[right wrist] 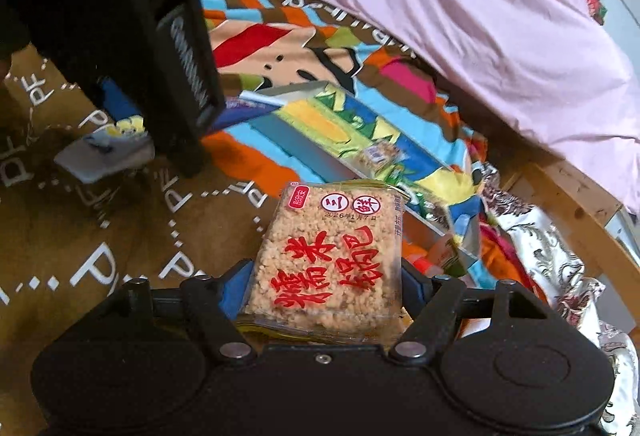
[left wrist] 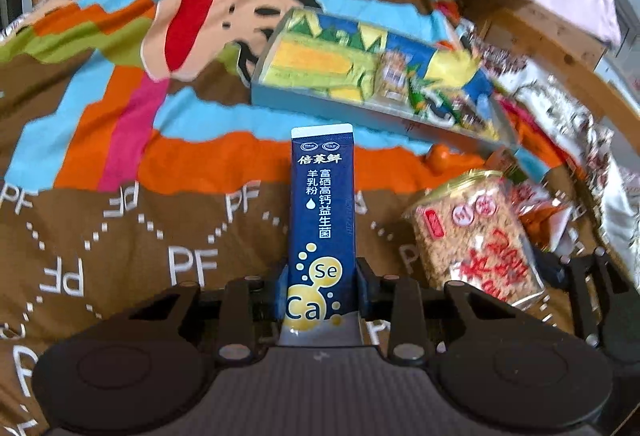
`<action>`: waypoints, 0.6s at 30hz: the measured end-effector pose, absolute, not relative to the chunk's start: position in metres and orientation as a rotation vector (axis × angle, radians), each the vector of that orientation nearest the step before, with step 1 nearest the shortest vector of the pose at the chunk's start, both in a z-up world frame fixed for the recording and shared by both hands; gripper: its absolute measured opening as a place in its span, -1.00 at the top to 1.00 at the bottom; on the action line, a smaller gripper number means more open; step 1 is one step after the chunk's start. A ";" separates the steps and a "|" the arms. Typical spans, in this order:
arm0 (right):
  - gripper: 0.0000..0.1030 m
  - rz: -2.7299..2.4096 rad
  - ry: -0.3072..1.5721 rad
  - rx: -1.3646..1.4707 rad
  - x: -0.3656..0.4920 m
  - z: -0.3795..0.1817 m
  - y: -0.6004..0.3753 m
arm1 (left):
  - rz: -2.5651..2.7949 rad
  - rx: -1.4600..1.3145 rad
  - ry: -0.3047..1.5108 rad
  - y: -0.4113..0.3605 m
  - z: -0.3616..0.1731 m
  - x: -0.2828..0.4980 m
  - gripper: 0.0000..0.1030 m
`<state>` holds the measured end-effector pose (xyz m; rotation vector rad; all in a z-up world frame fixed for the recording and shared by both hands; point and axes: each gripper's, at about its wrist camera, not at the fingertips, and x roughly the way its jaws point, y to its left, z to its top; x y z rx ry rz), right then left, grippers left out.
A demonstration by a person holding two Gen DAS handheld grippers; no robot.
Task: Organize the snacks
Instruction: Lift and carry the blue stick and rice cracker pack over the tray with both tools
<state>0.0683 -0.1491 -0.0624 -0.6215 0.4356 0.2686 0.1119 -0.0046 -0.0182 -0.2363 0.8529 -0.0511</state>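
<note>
your left gripper (left wrist: 322, 288) clamps the blue sachet (left wrist: 322, 211) between its fingers. your right gripper (right wrist: 322, 288) grips the rice-cake pack (right wrist: 332, 256); the box (right wrist: 360, 139) lies beyond the fingertips.

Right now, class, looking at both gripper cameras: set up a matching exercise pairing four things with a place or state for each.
Things:
1. blue sachet
2. rice cracker pack
3. box
4. pink sheet

Places or states:
A. lying open on the bedspread, snacks inside
B. held by the right gripper
C. bunched up at the far side
D. held by the left gripper

Pairs: 1-D, 2-B, 3-A, 4-C
</note>
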 end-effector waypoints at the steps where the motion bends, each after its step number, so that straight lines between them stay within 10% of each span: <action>1: -0.46 0.264 0.431 -0.610 0.069 -0.060 -0.150 | -0.050 -0.236 0.835 -0.005 -0.014 0.111 0.31; 18: -0.46 0.212 0.212 -0.496 0.109 0.000 -0.200 | -0.114 -0.218 0.632 -0.022 0.050 0.138 0.31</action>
